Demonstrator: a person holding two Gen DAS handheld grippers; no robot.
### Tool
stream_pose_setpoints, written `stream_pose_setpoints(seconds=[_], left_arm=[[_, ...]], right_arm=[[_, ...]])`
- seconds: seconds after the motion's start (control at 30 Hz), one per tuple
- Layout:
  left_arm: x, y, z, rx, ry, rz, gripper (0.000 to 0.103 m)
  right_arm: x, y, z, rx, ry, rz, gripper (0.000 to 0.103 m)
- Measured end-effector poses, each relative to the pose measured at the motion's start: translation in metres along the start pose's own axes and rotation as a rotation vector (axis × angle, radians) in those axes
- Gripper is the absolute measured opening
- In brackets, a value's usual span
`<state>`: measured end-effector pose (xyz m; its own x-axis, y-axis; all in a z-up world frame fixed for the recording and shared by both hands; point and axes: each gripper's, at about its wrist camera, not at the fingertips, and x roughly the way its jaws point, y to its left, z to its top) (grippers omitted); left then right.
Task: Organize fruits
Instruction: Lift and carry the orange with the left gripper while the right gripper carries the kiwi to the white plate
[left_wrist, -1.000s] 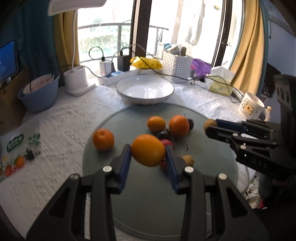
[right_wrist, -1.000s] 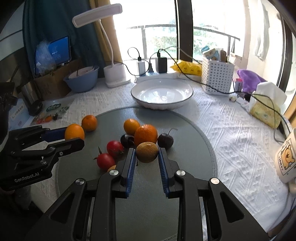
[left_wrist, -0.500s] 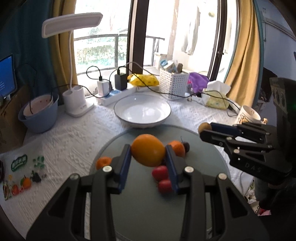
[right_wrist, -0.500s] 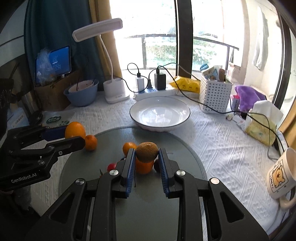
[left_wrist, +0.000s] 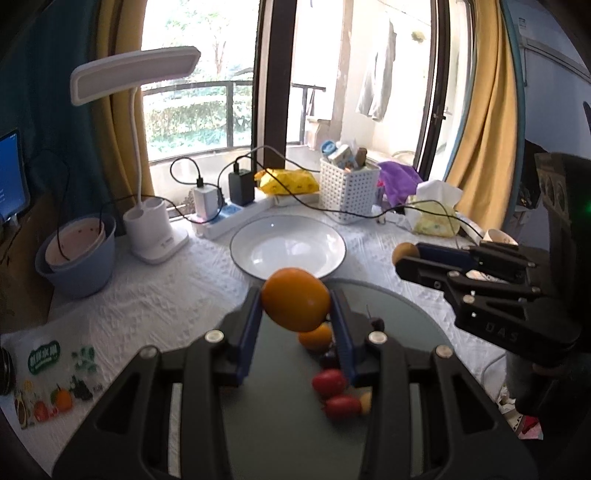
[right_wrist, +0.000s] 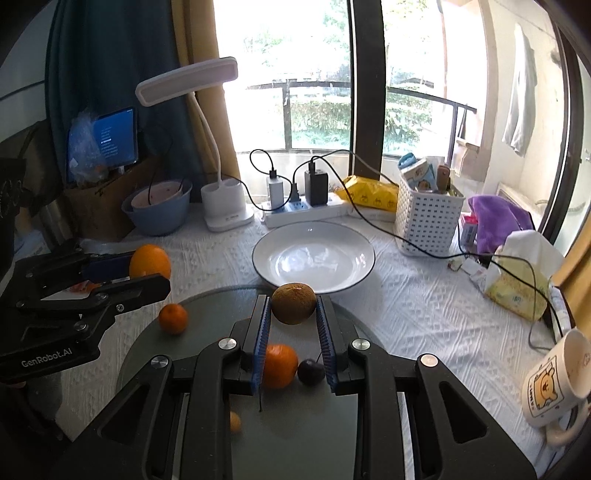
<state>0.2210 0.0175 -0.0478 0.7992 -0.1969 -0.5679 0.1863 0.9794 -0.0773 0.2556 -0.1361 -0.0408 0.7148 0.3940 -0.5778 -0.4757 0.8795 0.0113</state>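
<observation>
Fruits are gripped in both my tongs, an orange (left_wrist: 295, 299) in the left gripper (left_wrist: 295, 314) and a brown kiwi (right_wrist: 294, 302) in the right gripper (right_wrist: 294, 317), and the empty white plate (right_wrist: 280, 275) lies straight ahead and below, about equally near to both.

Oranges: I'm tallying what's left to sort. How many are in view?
3: one orange in the left gripper, two on the mat, left and centre. Others may be hidden.

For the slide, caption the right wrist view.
Right gripper holds a kiwi short of the white plate.
</observation>
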Motion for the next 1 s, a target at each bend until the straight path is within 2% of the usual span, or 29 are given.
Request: stream_pose_setpoints(seconds=[0.5, 1.0], left_arm=[[0.026, 0.006, 0.034, 0.045, -0.037, -0.023, 0.038], [0.067, 0.018, 0.056, 0.062, -0.042, -0.031, 0.038]], right_arm=[[0.024, -0.011, 0.028, -0.013, -0.018, -0.007, 0.027], [0.068, -0.024, 0.054, -0.004, 0.001, -0.005, 0.027]])
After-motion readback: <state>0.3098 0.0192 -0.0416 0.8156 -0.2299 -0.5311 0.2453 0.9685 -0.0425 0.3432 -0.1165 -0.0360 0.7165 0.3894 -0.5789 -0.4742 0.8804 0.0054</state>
